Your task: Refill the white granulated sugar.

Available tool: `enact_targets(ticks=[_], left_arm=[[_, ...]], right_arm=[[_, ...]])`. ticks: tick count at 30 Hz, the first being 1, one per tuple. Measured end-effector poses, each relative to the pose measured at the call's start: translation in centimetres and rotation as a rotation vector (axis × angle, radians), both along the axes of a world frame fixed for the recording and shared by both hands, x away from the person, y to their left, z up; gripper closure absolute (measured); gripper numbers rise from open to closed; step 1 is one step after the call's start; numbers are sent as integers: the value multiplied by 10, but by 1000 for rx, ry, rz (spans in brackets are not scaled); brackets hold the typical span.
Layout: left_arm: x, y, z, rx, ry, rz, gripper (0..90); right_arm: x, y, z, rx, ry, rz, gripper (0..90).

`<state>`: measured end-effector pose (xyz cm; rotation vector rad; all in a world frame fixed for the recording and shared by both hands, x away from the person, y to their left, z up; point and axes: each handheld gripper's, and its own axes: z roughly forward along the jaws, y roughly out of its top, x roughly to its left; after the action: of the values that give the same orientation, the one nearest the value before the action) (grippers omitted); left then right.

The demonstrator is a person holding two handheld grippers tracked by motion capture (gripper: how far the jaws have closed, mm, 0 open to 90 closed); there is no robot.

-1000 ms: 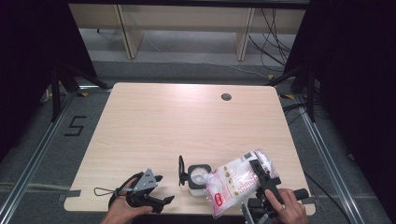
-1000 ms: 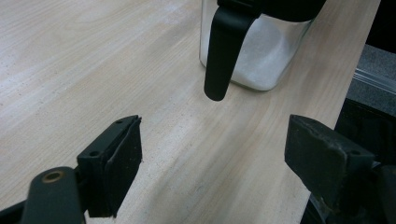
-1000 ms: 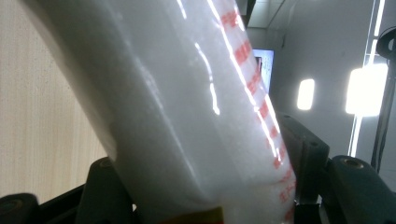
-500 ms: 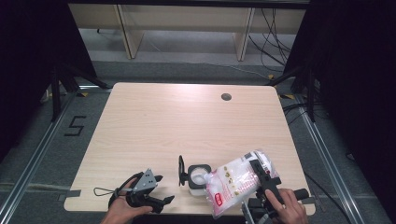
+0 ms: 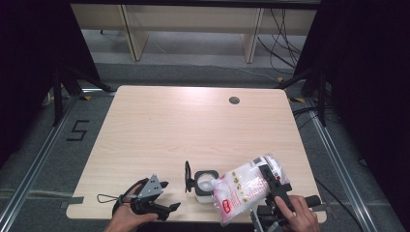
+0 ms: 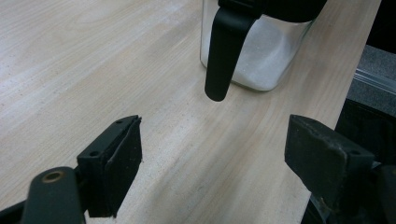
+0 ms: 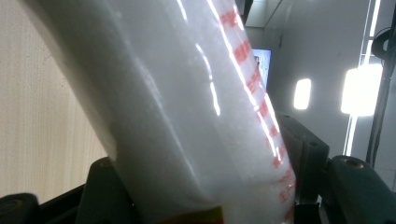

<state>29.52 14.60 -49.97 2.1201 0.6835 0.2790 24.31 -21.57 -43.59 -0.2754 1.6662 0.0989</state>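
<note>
White-filled plastic bag (image 5: 244, 188) sits clamped in your right gripper (image 5: 270, 186), tilted with its mouth over the open jar (image 5: 204, 181) at the table's (image 5: 193, 125) six o'clock edge. Your left gripper (image 5: 167, 195) rests at the jar's nine o'clock, jaws wide and empty, facing the jar's black handle (image 6: 224, 51).
</note>
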Motion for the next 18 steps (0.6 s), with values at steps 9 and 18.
enact_targets(ticks=[9,18], left_arm=[[0,-1,0,-11,6,7,186],[0,0,0,2,2,1,186]], right_arm=[[-2,1,-1,-4,3,-10,417],[-2,0,-5,39,17,-22,418]])
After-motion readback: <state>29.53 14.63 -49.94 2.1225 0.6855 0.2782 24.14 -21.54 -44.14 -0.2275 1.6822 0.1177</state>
